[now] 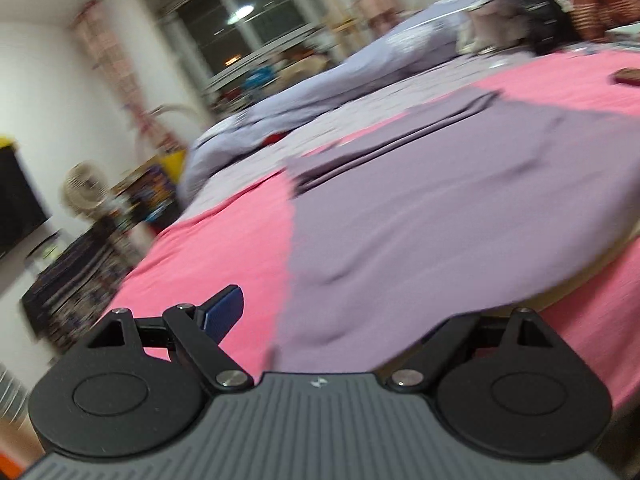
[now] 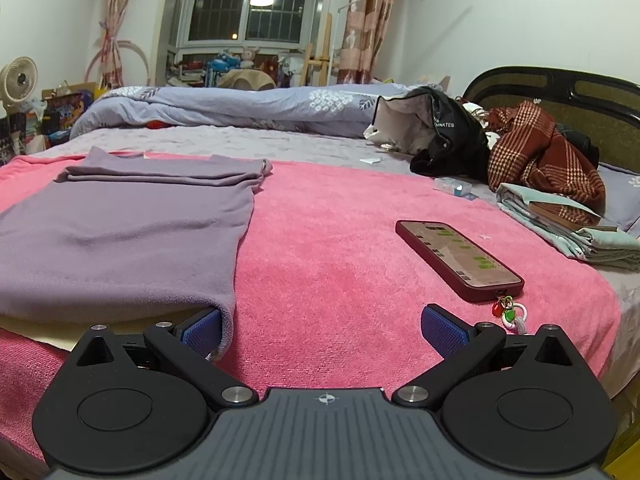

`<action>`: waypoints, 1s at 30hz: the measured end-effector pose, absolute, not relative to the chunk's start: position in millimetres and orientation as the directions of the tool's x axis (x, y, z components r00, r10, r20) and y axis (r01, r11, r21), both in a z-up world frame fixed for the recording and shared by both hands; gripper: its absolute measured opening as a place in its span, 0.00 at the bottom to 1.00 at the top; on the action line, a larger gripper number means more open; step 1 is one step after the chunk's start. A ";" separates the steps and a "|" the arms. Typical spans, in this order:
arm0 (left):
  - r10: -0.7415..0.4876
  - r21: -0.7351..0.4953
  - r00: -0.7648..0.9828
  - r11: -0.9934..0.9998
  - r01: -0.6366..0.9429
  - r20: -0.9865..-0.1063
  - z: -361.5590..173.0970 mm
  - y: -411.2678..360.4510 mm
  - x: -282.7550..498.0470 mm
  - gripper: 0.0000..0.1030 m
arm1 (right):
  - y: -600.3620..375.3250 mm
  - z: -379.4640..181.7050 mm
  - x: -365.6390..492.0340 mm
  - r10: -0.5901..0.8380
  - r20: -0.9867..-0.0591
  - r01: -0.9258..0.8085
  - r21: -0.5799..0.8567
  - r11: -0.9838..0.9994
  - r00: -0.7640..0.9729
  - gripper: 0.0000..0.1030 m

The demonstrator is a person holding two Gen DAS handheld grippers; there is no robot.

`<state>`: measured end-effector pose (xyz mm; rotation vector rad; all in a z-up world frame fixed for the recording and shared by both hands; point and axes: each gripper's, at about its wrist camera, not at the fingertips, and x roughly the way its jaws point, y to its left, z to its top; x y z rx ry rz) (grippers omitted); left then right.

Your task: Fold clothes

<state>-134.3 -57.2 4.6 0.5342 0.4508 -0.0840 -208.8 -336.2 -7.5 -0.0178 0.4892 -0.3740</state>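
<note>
Right wrist view: right gripper (image 2: 322, 330) spread apart, its left pad touching the lilac garment (image 2: 116, 236) at frame left on the pink blanket (image 2: 340, 264); phone (image 2: 458, 258) right. Left gripper (image 1: 320, 320) spread apart over the garment's edge.

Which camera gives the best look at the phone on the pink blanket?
The right wrist view: the phone lies sharp and whole on the pink blanket, screen lit. The left wrist view is blurred and catches only a dark sliver at its right edge.
</note>
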 end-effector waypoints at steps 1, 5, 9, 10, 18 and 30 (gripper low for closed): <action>0.071 0.479 0.898 0.862 0.164 -0.435 3.7 -47.9 -132.4 0.86 | -336.2 -7.3 -208.7 -0.355 -0.457 0.346 -0.107 0.932 0.815 1.00; 0.150 0.478 0.889 0.874 0.084 -0.432 5.0 -18.1 -127.6 0.87 | -335.8 -6.6 -207.6 -0.352 -0.467 0.338 -0.117 0.934 0.811 1.00; 0.144 0.456 0.885 0.886 0.084 -0.443 6.8 -12.6 -126.3 0.87 | -334.7 -4.4 -206.9 -0.307 -0.493 0.278 -0.134 0.951 0.814 0.85; 0.149 0.462 0.886 0.883 0.080 -0.438 5.9 -13.3 -127.3 0.87 | -333.9 -4.3 -206.3 -0.299 -0.501 0.263 -0.143 0.954 0.812 0.80; 0.055 0.359 0.864 0.921 0.149 -0.501 11.8 -2.3 -129.3 0.56 | -320.3 -3.1 -200.5 -0.173 -0.583 0.125 -0.122 0.985 0.794 0.13; -0.146 -0.044 0.792 0.988 0.149 -0.594 39.2 27.8 -112.7 0.15 | -339.8 37.4 -201.8 -0.069 -0.594 0.143 0.079 0.986 0.802 0.07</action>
